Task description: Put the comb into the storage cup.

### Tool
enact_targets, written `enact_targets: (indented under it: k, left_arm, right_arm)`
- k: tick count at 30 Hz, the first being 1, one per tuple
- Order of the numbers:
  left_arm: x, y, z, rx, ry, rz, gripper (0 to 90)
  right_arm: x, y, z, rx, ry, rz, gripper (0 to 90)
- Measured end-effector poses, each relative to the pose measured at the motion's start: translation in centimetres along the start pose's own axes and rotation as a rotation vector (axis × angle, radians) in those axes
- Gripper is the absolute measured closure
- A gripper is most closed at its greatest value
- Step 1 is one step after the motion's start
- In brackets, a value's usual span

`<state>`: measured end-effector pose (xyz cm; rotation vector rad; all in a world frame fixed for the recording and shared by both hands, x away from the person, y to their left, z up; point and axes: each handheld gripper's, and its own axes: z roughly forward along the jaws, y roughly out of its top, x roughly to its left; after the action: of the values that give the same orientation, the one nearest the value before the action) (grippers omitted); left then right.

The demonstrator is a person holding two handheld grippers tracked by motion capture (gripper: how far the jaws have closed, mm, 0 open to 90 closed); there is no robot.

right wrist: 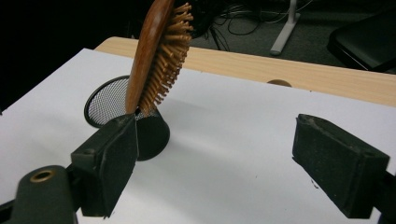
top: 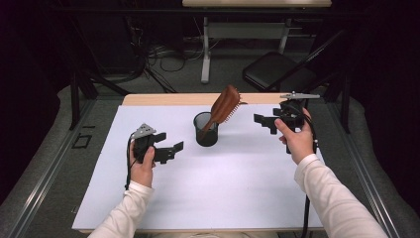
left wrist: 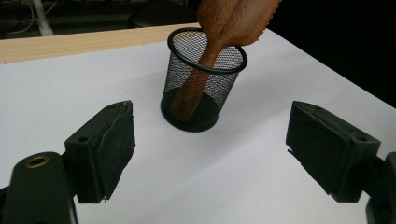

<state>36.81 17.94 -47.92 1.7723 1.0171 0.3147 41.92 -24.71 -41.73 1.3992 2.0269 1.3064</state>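
Note:
A black mesh cup [top: 205,131] stands on the white sheet [top: 198,188] near the table's middle back. A brown wooden hairbrush [top: 225,105] rests in it handle down, its head leaning out to the right, bristles facing right. My left gripper [top: 174,149] hovers left of the cup, open and empty, pointing at it. My right gripper [top: 263,122] is right of the brush head, open, with nothing between its jaws. In the left gripper view the cup [left wrist: 203,79] and brush [left wrist: 229,18] sit beyond the left gripper [left wrist: 210,154]. The right gripper view shows the brush [right wrist: 159,51] and cup [right wrist: 105,105] past the right gripper [right wrist: 215,163].
The wooden table edge [top: 168,99] shows behind the white sheet. A black folding chair [top: 277,69] and a desk leg [top: 205,54] with cables stand on the floor beyond the table. Metal rails run along both sides.

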Motion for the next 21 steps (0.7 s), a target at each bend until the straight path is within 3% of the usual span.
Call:
enact_targets:
  k: [7,21]
  left_arm:
    - [0.7,-0.6,-1.1,-0.003,0.005,-0.01,15.7]
    - [1.5,-1.9,-2.1,-0.001,-0.004,-0.016,15.7]
  right_arm:
    - [0.1,-1.8,-0.9,-0.004,0.036,0.006,14.0]
    - [0.2,-5.4,-1.5,0.008,0.056,0.001,13.9]
